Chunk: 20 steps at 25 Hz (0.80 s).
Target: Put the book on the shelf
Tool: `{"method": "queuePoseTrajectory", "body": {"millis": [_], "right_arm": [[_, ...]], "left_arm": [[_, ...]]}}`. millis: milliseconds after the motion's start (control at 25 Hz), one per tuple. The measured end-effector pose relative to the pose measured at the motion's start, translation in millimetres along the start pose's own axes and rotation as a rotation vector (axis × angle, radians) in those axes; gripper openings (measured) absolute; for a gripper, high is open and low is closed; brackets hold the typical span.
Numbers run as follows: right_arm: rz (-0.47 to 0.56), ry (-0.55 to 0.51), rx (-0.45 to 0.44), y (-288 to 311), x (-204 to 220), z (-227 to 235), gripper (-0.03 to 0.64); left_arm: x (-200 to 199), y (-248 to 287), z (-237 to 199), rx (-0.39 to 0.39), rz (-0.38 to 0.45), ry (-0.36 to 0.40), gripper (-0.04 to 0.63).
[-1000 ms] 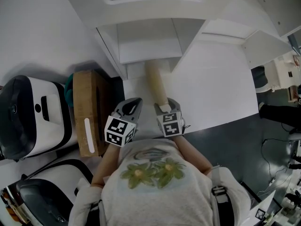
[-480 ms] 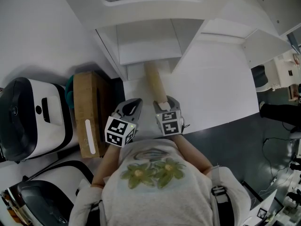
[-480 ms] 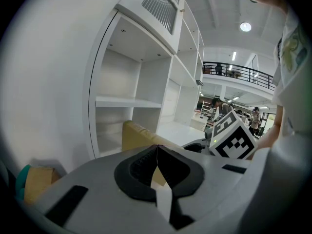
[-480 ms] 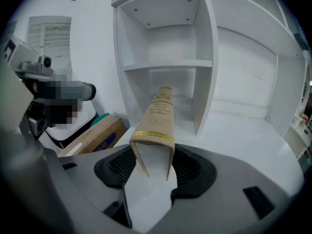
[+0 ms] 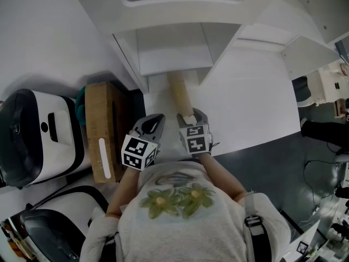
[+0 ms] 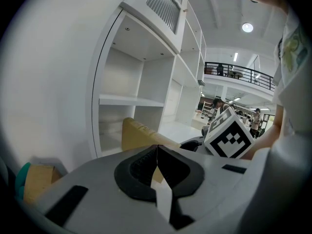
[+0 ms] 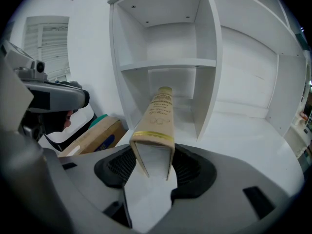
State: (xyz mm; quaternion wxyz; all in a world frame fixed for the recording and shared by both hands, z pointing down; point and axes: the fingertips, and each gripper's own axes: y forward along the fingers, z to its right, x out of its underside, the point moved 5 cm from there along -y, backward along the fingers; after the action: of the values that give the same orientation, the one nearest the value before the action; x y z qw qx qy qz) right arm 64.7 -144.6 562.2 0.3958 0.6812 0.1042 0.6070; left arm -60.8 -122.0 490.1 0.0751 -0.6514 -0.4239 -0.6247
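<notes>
Book [image 7: 157,115]: pointing lengthwise, spine upward, straight away from the right gripper [image 7: 152,165] toward the lower compartment of the shelf [image 7: 168,64]; its far end is nearing that opening. Right gripper is clamping the book's near end between both jaws and aiming it forward. Left gripper [image 6: 157,164] is hovering just beside, jaws pressed together, carrying nothing.

No wording can be read. Gold lettering is printed on the spine of the book [image 7: 157,113], but it cannot be made out. Black-and-white square code markers are borne by the left tongs [image 5: 154,121] and the right tongs [image 5: 188,117].
</notes>
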Motion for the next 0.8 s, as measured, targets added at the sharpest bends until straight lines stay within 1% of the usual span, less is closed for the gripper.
{"method": "queuePoseTrajectory", "body": {"millis": [800], "right_arm": [[0.004,0.013,0.005,21.5,-18.5,0.3,0.247]], "left_arm": [[1.3,8.1,-9.2,0.014,-0.018,-0.012,0.029]]}}
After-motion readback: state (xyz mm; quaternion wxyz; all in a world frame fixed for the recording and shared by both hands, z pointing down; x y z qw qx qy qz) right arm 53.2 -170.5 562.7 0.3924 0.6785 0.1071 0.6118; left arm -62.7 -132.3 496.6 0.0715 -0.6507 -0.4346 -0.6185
